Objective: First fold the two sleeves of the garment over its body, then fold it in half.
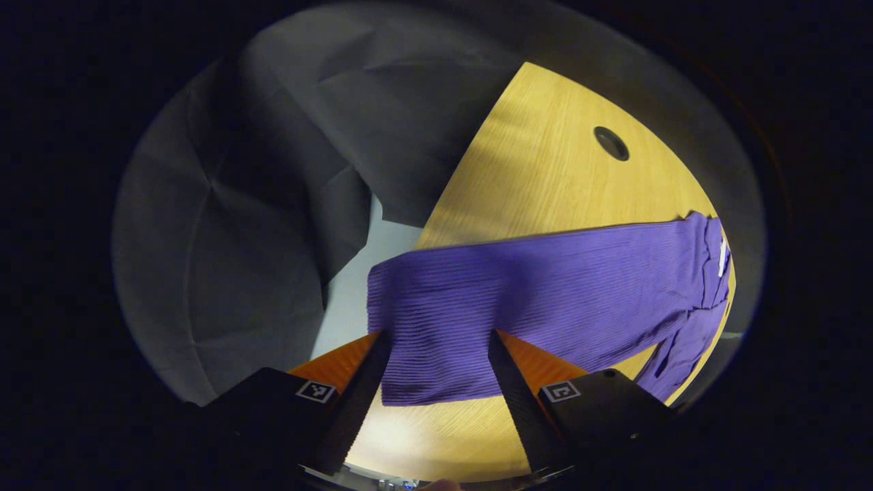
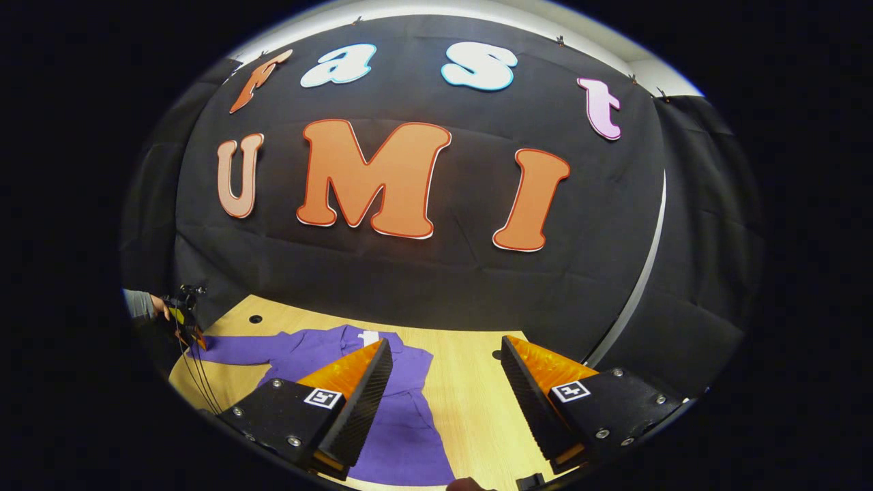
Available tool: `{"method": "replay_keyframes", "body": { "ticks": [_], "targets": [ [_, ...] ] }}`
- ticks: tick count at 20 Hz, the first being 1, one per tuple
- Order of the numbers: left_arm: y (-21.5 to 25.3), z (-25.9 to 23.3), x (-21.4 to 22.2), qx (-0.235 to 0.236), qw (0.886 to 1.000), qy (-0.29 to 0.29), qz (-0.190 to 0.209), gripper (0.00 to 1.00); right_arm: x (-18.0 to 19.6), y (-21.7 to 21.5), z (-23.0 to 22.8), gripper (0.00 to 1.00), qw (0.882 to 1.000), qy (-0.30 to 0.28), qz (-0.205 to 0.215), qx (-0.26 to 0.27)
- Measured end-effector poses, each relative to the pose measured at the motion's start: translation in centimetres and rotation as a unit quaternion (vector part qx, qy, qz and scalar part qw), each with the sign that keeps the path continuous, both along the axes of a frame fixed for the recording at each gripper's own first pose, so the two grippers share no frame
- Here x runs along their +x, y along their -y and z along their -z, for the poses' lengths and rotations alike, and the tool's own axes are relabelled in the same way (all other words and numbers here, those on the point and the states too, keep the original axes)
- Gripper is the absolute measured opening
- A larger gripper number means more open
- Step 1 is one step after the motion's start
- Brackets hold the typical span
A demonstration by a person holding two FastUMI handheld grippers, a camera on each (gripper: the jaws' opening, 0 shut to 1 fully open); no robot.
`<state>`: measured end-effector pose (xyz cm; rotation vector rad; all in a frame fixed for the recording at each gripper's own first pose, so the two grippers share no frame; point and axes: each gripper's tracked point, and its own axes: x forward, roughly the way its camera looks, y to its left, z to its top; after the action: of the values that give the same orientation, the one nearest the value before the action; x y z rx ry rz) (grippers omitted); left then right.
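Observation:
A purple ribbed garment lies on the wooden table. In the left gripper view one sleeve stretches across the table and its cuff end lies between the fingers of my left gripper, which is open and straddles it. In the right gripper view my right gripper is open and hovers above the table with nothing between its fingers. The garment's body lies below its left finger. The sleeve runs left toward the left gripper, held by a hand.
Black cloth walls close off the booth behind the table. The table has round cable holes. Its left edge drops off to a pale floor. Bare wood shows right of the garment.

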<state>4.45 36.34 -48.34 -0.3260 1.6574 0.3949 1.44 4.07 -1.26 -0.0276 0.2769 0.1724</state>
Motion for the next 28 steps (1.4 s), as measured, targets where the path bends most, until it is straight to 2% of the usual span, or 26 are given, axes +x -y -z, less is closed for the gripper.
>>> {"method": "replay_keyframes", "body": {
  "ticks": [1, 4, 6, 8, 11, 14, 19, 23, 28],
  "targets": [
    [-0.4, 0.6, 0.3, 0.005, 1.0, 0.014, 0.003, 0.92, 0.1, 0.2, 0.0, 0.95, 1.0, -0.001, 0.0, 0.001],
    [-0.2, 0.2, 0.2, 0.009, 1.0, 0.005, 0.003, 0.91, 0.7, 0.3, 0.6, 0.95, 1.0, -0.007, 0.0, 0.005],
    [0.2, 0.3, 0.6, 0.009, 1.0, 0.01, 0.005, 0.81, 1.0, 0.3, 0.8, 0.95, 1.0, -0.009, -0.001, 0.008],
    [0.4, 0.7, 1.0, 0.01, 1.0, 0.015, 0.007, 0.56, 1.1, 0.4, 1.2, 0.95, 1.0, -0.011, -0.004, 0.005],
    [1.0, 0.4, 1.4, 0.005, 1.0, 0.024, 0.005, 0.08, 1.6, 0.9, 1.7, 0.95, 1.0, -0.018, -0.006, 0.001],
    [2.2, -1.3, 2.3, -0.007, 0.999, 0.044, 0.005, 0.05, 2.3, 1.7, 1.6, 0.95, 1.0, -0.016, -0.004, 0.012],
    [5.0, -6.6, 4.3, -0.017, 0.995, 0.085, 0.041, 0.04, 3.6, 2.5, 1.8, 0.95, 0.999, -0.013, -0.011, 0.028],
    [9.6, -11.7, 6.7, -0.029, 0.988, 0.125, 0.083, 0.04, 4.7, 2.4, 2.0, 0.96, 0.998, -0.009, -0.031, 0.048],
    [18.7, -17.9, 10.1, -0.041, 0.974, 0.161, 0.156, 0.04, 5.8, 3.1, 3.1, 0.95, 0.997, -0.008, -0.051, 0.059]
  ]
}}
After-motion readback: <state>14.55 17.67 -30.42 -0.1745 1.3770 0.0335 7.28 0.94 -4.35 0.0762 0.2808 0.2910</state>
